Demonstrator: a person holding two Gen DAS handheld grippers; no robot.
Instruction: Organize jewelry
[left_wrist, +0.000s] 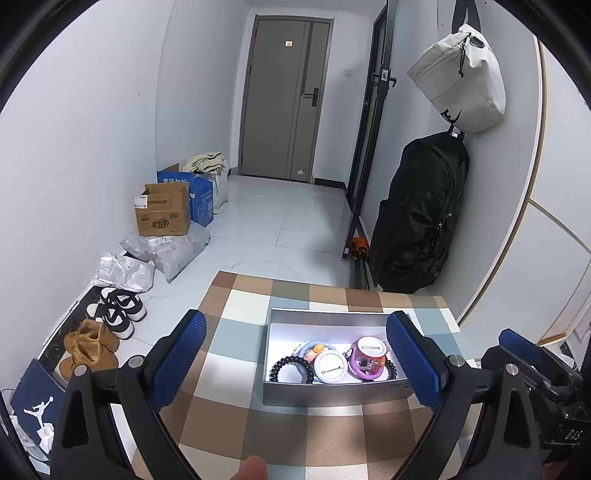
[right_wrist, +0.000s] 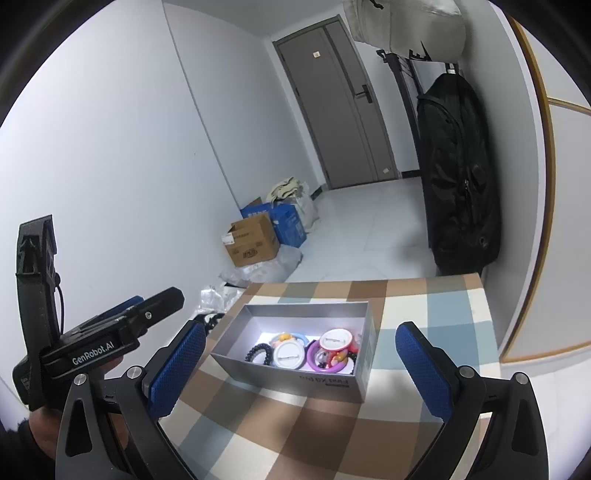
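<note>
Purple bangle partly hidden

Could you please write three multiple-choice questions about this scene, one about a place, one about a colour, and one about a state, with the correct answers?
1. Where does the grey box stand?
A. on the checked tablecloth
B. on the floor by the door
C. on the cardboard carton

2. What colour is the bead bracelet at the left end of the box?
A. white
B. black
C. orange

3. How do the jaws of the left gripper stand?
A. shut on a bracelet
B. shut on the box wall
C. open, with nothing between them

Answers:
1. A, the checked cloth shows on every side of the box.
2. B, its beads are dark and shiny beside the white round case.
3. C, the blue pads stand wide apart above the cloth, and all the jewelry lies in the box.
</note>
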